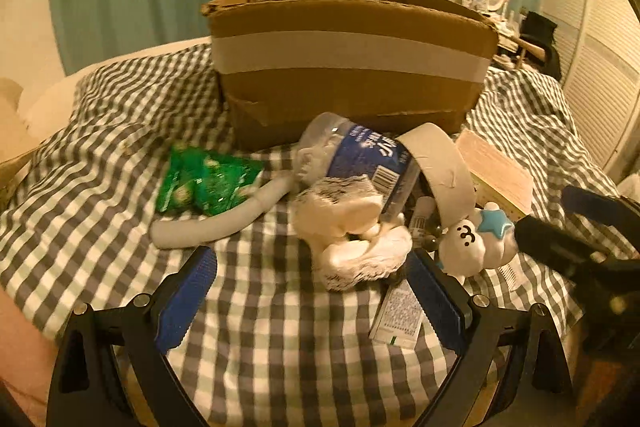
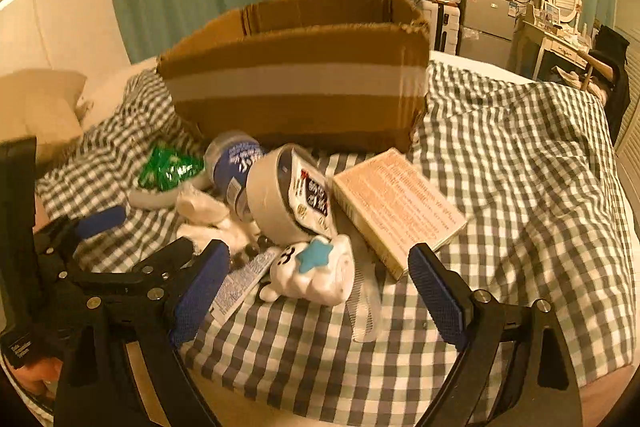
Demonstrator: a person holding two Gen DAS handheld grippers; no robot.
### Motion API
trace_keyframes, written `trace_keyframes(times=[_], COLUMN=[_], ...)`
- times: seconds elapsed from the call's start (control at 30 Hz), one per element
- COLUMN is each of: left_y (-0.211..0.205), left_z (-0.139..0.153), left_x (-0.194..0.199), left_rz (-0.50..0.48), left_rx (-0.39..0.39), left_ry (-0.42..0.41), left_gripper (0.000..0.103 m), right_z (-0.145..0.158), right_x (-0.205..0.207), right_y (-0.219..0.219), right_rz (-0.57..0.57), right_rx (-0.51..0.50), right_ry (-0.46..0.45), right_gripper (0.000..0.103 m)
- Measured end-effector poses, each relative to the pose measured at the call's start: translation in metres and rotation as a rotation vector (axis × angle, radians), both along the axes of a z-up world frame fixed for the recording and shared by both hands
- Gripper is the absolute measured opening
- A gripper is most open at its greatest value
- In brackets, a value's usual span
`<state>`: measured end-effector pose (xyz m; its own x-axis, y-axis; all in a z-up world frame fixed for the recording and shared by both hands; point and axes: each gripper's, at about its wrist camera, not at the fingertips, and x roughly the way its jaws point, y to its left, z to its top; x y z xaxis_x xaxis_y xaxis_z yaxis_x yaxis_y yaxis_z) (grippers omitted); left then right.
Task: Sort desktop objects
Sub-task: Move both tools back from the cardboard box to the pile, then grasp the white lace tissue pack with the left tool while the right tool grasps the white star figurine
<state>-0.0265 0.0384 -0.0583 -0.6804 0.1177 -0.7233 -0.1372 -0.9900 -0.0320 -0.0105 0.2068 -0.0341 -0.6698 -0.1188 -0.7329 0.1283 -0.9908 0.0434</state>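
Both tools hang spread and empty over the gingham-covered bed [image 2: 500, 155]: the left tool [image 1: 312, 291] before crumpled white socks [image 1: 352, 227], the right tool [image 2: 316, 287] around a white plush toy with a blue star [image 2: 316, 267] (lying on its side). The brown cardboard box [image 2: 296, 87] stands behind the pile.

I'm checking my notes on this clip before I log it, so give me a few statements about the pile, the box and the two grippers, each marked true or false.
1. The cardboard box stands behind the pile. True.
2. The left gripper is shut on the green packet. False: it is open and holds nothing.
3. The plush toy has a blue star on it. True.
4. The tape roll is inside the box. False: it is in the pile on the checkered cloth.
5. The right gripper is open. True.
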Motion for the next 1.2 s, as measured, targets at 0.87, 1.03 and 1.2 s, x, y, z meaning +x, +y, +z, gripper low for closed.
trace_keyframes(times=[0.87, 1.03, 1.2], left_y=[0.000, -0.006, -0.016], left_z=[-0.027, -0.020, -0.008], left_x=[-0.037, -0.027, -0.015], left_rz=[-0.111, -0.096, -0.073], left_rx=[0.115, 0.121, 0.119], left_ry=[-0.055, -0.040, -0.017], left_gripper=[0.022, 0.022, 0.021], right_z=[-0.049, -0.035, -0.026], right_x=[-0.034, -0.025, -0.013], right_y=[0.000, 0.005, 0.003], right_rz=[-0.013, -0.022, -0.025], right_rx=[-0.038, -0.025, -0.006], right_ry=[-0.166, -0.128, -0.096], right_gripper=[0.065, 0.065, 0.065])
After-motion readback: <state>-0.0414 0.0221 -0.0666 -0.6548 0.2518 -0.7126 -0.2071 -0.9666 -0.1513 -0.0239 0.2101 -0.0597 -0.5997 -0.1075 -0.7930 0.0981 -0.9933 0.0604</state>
